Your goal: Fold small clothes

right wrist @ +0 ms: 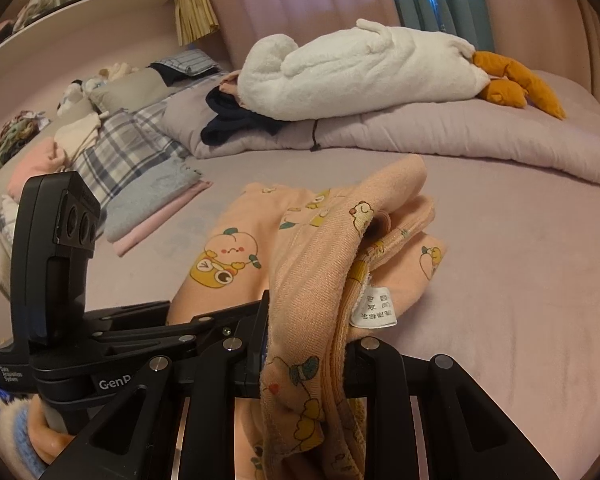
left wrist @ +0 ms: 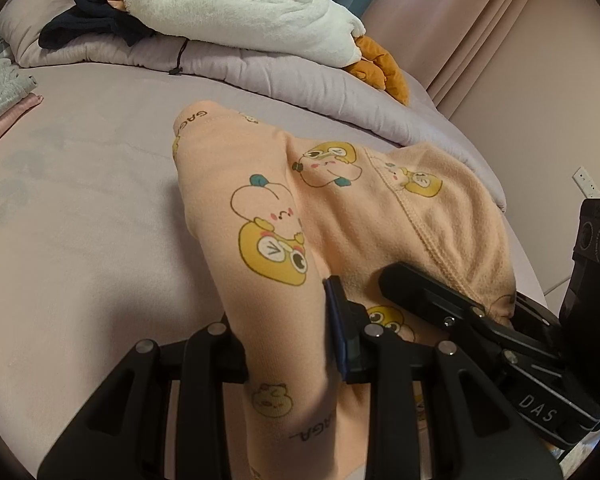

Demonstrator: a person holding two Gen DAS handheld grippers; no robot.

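Over the bed [left wrist: 80, 208], left gripper [left wrist: 288, 332] and right gripper [right wrist: 304, 344] clamp the peach garment [left wrist: 268, 200]; lower both evenly, edges aligned.

A wide bed with a smooth lilac sheet [right wrist: 520, 280] carries the peach cartoon-print garment [right wrist: 236, 248] just ahead of the right claw [right wrist: 306, 354]. Farther beyond it lies a folded lilac quilt [right wrist: 380, 132]; ahead-left, a stack of folded clothes [right wrist: 156, 208].

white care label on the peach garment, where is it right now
In the right wrist view, the care label hangs from the peach garment, just beyond the right gripper.
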